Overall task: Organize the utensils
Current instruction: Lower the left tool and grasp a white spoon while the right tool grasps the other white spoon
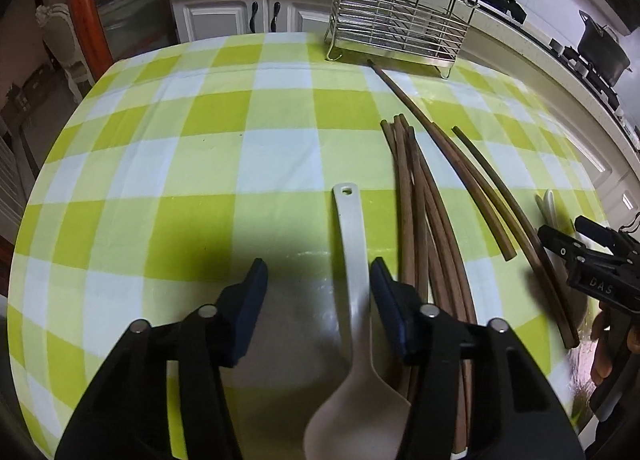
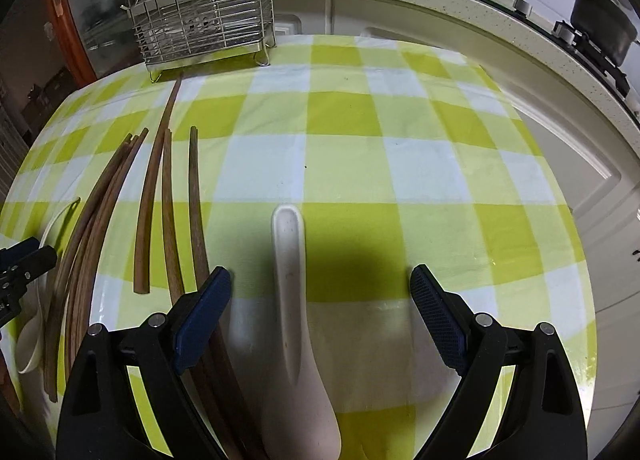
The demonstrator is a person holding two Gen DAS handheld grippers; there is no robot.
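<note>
In the left wrist view my left gripper is open just above the table, its jaws either side of the handle of a white rice spoon, which lies nearer the right jaw. Several brown chopsticks lie to its right. In the right wrist view my right gripper is open wide over a white ceramic spoon lying handle-away. The chopsticks lie to its left, and the rice spoon shows at far left. A wire utensil rack stands at the table's far edge, and also shows in the right wrist view.
The table has a green and white checked cloth. Behind it runs a kitchen counter with white cabinets and a stove with a dark pot. The right gripper shows at the right edge of the left view.
</note>
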